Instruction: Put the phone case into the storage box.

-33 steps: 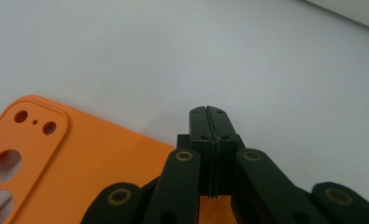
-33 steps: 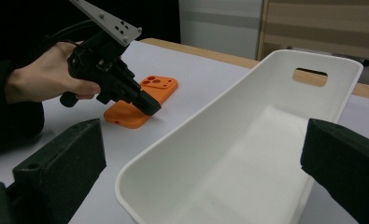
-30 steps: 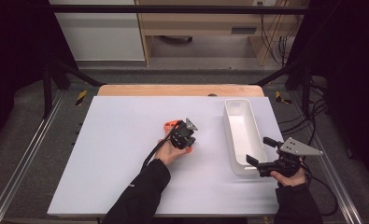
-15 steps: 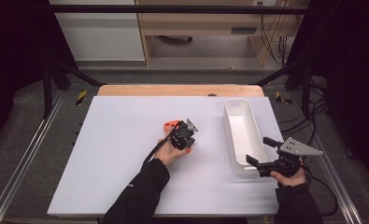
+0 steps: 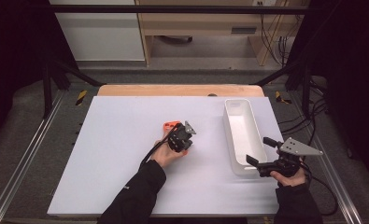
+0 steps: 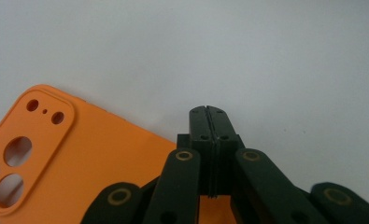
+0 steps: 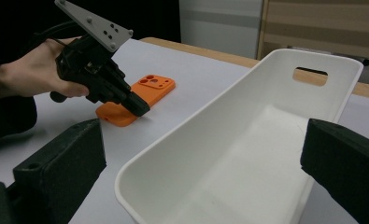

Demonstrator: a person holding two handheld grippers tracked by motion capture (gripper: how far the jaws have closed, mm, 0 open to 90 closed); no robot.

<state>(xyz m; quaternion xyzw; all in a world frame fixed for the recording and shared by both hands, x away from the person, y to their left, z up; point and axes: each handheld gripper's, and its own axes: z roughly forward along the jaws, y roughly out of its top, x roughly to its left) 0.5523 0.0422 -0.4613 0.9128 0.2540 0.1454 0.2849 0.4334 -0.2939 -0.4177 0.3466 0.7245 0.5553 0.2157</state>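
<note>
Looking down in the high view, the white counter (image 5: 126,154) fills the middle of the frame. The left gripper (image 5: 181,138) sits near frame centre, held by the left hand (image 5: 169,153), its tip pointing down at the orange phone case (image 5: 171,125), which lies flat on the counter just above and left of the gripper body. The white bin (image 5: 242,135) lies lengthwise right of centre. The right gripper (image 5: 261,157) is at lower right, in the right hand (image 5: 289,176), its fingers spread at the bin's near end.

Left gripper view: the gripper's own two black fingers (image 6: 208,140) meet flush along a thin seam at lower centre, fully closed. The phone case (image 6: 56,163) occupies the lower left, camera cutouts toward the left edge, back side up. A strip of orange shows below the closed tips at the bottom edge; whether the tips pinch the case edge or merely rest over it cannot be told.

Right gripper view: the gripper's own fingers (image 7: 60,163) stand wide, one at lower left and one at the right edge, with the bin's (image 7: 247,154) near end between them, not pressed. At upper left the left gripper (image 7: 138,105) has its tip down on the near part of the phone case (image 7: 147,88), which lies on the counter (image 7: 187,79) left of the bin, apart from it.
</note>
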